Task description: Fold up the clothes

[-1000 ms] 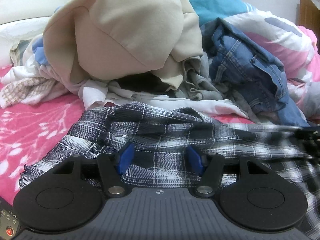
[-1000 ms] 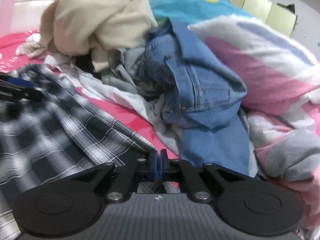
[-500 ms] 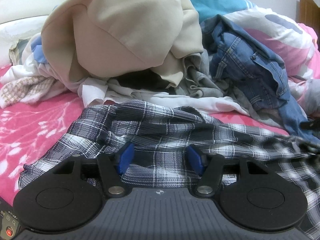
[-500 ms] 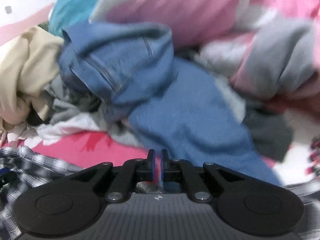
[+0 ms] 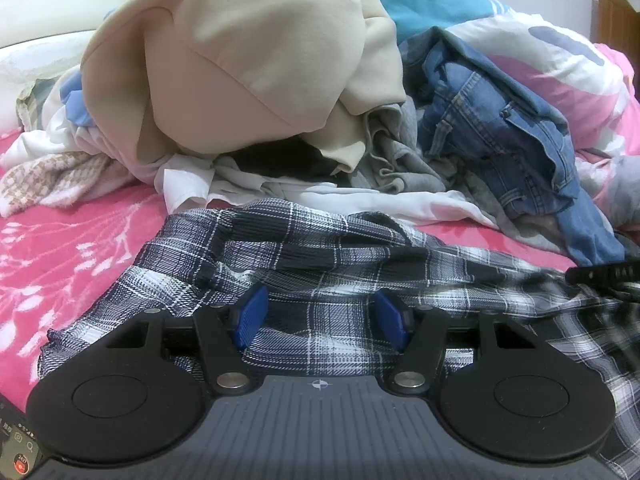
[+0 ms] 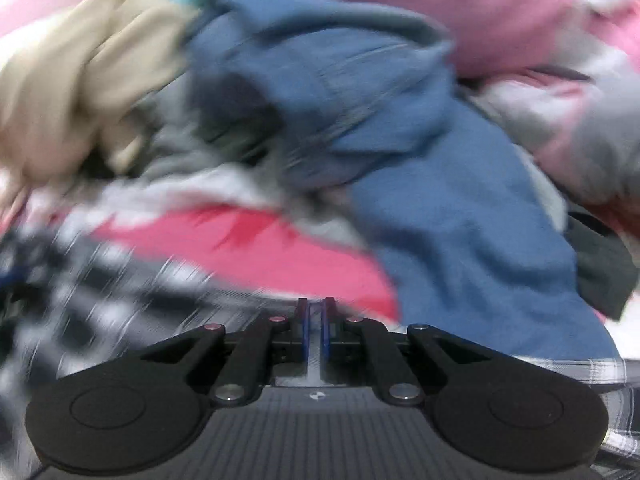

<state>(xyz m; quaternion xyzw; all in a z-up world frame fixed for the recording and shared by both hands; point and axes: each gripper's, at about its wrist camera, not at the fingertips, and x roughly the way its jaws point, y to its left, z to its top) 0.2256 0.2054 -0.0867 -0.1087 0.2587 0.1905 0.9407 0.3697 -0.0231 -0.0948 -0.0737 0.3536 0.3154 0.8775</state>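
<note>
On the pink bed [image 5: 72, 248], left tool [image 5: 320, 316] stands apart over the plaid shirt [image 5: 320, 256]; right tool [image 6: 315, 320] together, contents unclear. Risk: dragging bunches the shirt.

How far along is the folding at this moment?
Barely begun: no folded garment shows. In hand: the plaid shirt lies rumpled on the pink sheet; the left gripper stands open over it, and the right gripper is shut, seemingly pinching its edge, though that view is blurred. Left: the pile behind, with beige hoodie and jeans, is untouched.
</note>
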